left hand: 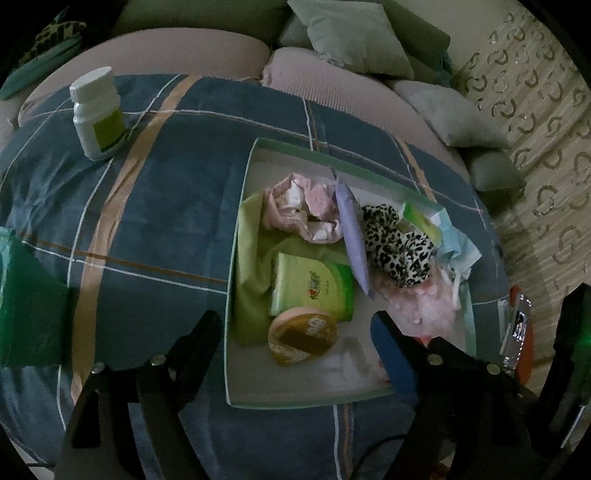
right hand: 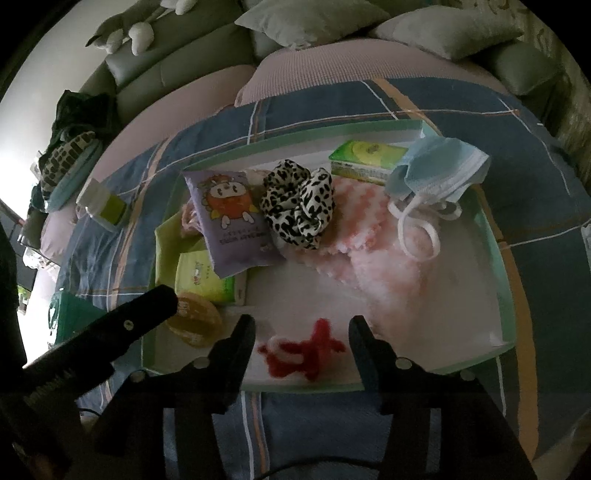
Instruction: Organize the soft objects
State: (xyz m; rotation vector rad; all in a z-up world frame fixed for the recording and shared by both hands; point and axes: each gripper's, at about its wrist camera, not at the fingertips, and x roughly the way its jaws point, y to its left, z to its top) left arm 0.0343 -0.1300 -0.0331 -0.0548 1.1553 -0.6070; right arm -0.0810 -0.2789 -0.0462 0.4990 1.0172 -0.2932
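A shallow white box with a green rim (left hand: 232, 280) (right hand: 295, 142) lies on a blue plaid cloth. In it are a pink garment (left hand: 303, 206), a purple packet (right hand: 231, 218), a leopard scrunchie (right hand: 299, 203), a green wipes pack (left hand: 314, 284), a pink fluffy cloth (right hand: 384, 258), a blue face mask (right hand: 439, 170) and a green tissue pack (right hand: 365, 157). My left gripper (left hand: 295, 330) is open, straddling the box's left wall and a round tan pad (left hand: 303, 336) without touching the pad. My right gripper (right hand: 303, 334) is open around a red fuzzy piece (right hand: 303, 350), pads clear of it.
A white bottle with a green label (left hand: 98, 114) (right hand: 103, 206) stands on the cloth left of the box. A green bag (left hand: 26, 302) lies at the left edge, an orange and silver object (left hand: 517, 332) right of the box. Cushions (left hand: 354, 33) line the sofa behind.
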